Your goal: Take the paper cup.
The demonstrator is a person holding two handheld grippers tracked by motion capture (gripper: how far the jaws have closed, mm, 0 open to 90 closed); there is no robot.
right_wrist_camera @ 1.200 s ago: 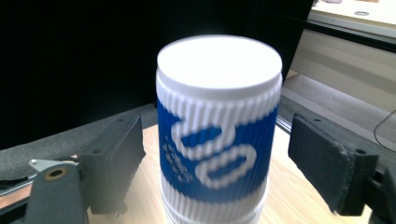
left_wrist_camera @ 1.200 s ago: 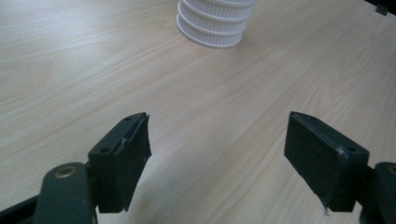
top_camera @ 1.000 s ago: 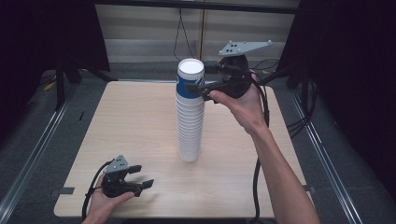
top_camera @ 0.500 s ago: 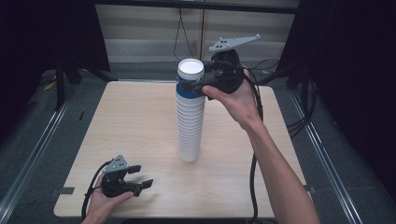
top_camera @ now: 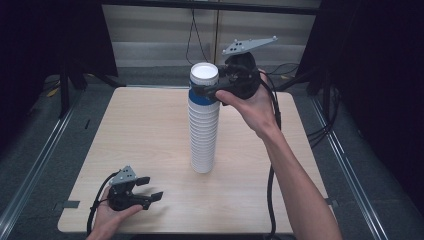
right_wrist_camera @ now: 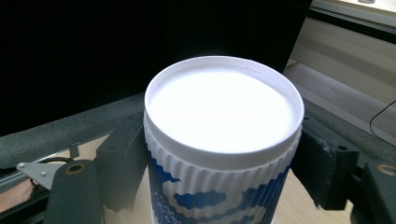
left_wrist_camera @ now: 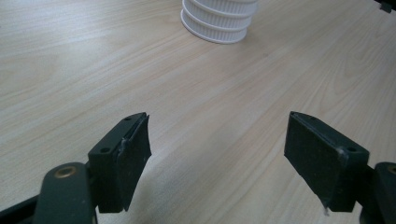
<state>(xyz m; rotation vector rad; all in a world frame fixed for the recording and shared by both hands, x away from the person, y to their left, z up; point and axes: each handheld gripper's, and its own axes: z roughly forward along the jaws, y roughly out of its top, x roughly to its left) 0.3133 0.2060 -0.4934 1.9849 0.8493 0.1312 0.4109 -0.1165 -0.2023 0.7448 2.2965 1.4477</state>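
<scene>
The blue-patterned top cup (top_camera: 204, 90) caps a tall stack of white cups (top_camera: 203, 135) mid-table, clamped between the right gripper's (top_camera: 200, 93) jaws. The left gripper (top_camera: 150, 189) rests wide open near the light wooden table's (top_camera: 145, 120) front corner; grey floor (top_camera: 45, 145) surrounds it.

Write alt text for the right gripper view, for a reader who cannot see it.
The right gripper has its two black jaws closed on the sides of the top cup, a ribbed white paper cup with blue print, upside down with its white base facing up. Behind it is a dark backdrop.
</scene>
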